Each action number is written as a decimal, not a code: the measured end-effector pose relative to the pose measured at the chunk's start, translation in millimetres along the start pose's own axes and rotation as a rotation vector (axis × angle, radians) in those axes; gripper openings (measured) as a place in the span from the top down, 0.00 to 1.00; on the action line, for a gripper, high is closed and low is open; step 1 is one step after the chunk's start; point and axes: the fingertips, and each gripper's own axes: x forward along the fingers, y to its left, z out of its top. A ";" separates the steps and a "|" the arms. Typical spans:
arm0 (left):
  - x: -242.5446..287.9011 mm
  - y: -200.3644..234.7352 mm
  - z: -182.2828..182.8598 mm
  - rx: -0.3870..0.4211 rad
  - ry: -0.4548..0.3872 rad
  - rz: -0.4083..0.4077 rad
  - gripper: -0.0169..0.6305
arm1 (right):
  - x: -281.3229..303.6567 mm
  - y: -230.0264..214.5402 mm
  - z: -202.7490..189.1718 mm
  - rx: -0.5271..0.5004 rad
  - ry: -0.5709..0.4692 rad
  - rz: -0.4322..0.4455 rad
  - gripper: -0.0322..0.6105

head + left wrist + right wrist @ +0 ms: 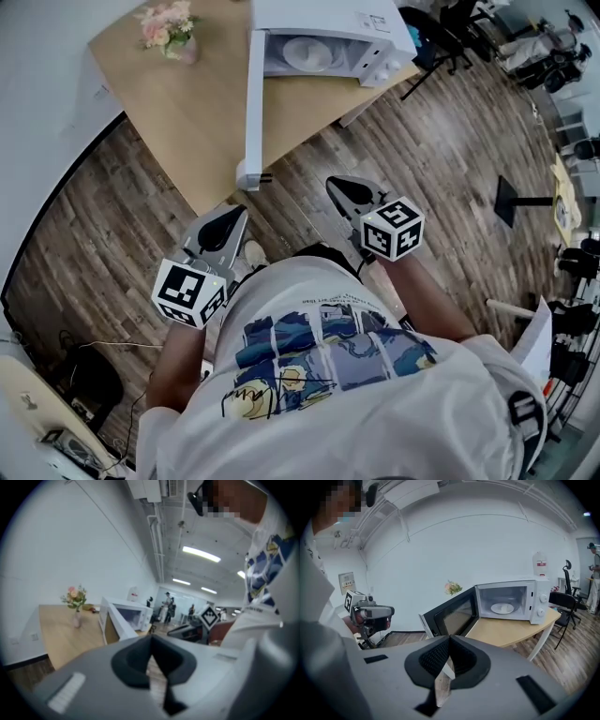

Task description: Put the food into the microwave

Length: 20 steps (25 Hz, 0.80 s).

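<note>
One microwave (370,23), one table (187,108), one flower vase (171,30).

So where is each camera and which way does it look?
Head view: on the person's head, looking down at the table, open microwave, left gripper, right gripper and their shirt.
Left gripper view: on the left gripper, looking along its closed fingers toward the microwave and flowers; shirt at right.
Right gripper view: on the right gripper, facing the microwave's open front; left gripper and shirt at left.
Shared: all three show the microwave.
</note>
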 end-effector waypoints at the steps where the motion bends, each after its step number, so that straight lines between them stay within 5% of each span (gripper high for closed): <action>1: 1.2 -2.7 1.6 -0.002 -0.004 0.006 0.96 | -2.1 0.1 1.4 -0.010 -0.007 0.010 0.94; 20: 126.4 -160.2 12.0 0.007 0.012 -0.034 0.96 | -134.2 -86.5 -41.7 -0.065 -0.045 0.079 0.94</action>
